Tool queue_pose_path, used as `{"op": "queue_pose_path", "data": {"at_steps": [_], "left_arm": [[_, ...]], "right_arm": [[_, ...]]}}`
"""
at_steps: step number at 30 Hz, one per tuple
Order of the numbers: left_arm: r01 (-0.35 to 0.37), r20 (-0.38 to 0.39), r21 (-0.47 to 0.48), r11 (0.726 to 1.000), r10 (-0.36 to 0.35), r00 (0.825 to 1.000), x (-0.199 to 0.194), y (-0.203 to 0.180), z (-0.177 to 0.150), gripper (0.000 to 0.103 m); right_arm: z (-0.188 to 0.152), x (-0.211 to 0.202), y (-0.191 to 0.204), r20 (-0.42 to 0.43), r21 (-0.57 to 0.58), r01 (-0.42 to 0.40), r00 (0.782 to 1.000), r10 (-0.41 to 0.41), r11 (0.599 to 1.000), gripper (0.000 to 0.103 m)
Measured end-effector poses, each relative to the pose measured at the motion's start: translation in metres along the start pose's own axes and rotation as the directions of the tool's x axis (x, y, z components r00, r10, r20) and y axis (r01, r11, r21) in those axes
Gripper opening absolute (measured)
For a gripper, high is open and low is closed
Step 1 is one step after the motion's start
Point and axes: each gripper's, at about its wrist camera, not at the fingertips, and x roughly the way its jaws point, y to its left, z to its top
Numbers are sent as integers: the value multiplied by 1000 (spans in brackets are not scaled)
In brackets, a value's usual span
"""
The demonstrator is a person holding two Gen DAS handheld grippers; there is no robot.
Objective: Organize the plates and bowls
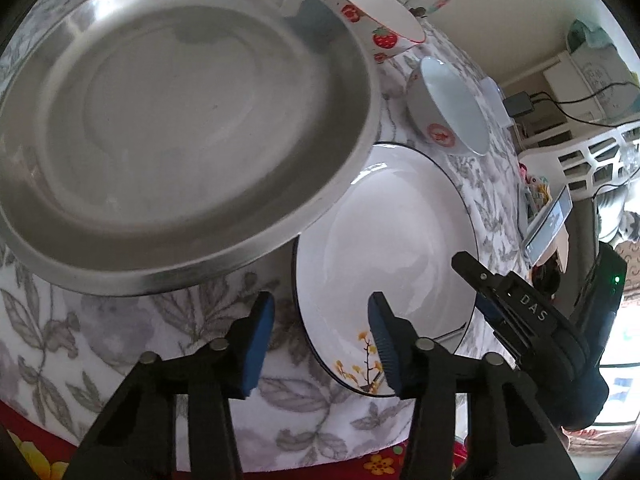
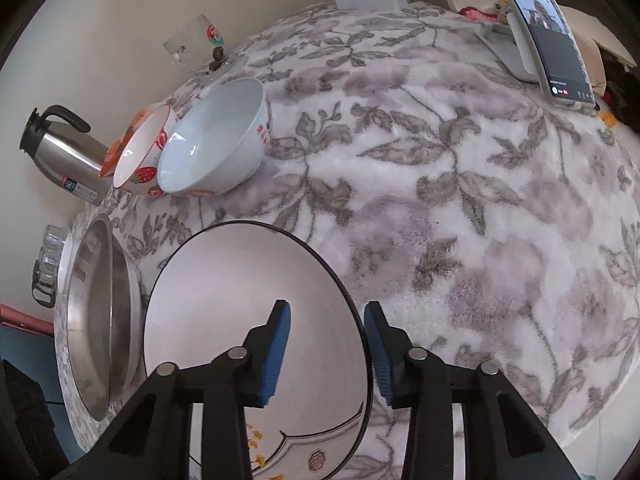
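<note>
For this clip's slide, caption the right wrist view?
Right gripper straddles the white plate rim, steel plate and two bowls beyond.

The left tool (image 1: 320, 344) has two black plastic fingers, and each one carries a blue pad (image 1: 256, 344) with fine ribs on its inner face. Black angular arms, with open triangular cut-outs in them, lead back from the fingers. A round silver pin (image 1: 219, 345) sits at each joint, four in all.

The right tool (image 2: 326, 352) is built the same way: black arms, silver pins and blue ribbed pads (image 2: 278, 354). In the left wrist view its body (image 1: 536, 320) appears from the side, black and thick, with the white letters "DAS" (image 1: 534, 307) on it. A small green light (image 1: 617, 279) glows on a dark part behind it.
</note>
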Motion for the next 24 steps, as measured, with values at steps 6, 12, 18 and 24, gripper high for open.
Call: {"op": "queue_pose_path", "data": {"at_steps": [6,12,18,24], "left_arm": [[32,0,-29,999,-32,999,5,5,2,27],[23,12,-37,999,-22,1000,8,11,4,18],[48,-5,-100,994,-49,999,18,24,6,18],[47,-3,-94,994,-47,999,19,22,6,18]], "right_arm": [[0,8,-11,-28,31,-12,1000,13,999,30],[1,9,-15,-25,55,-20,999,21,998,27],[1,4,-22,-18,84,-40,999,41,996,28],[0,2,-22,-17,85,-39,999,40,996,28]]}}
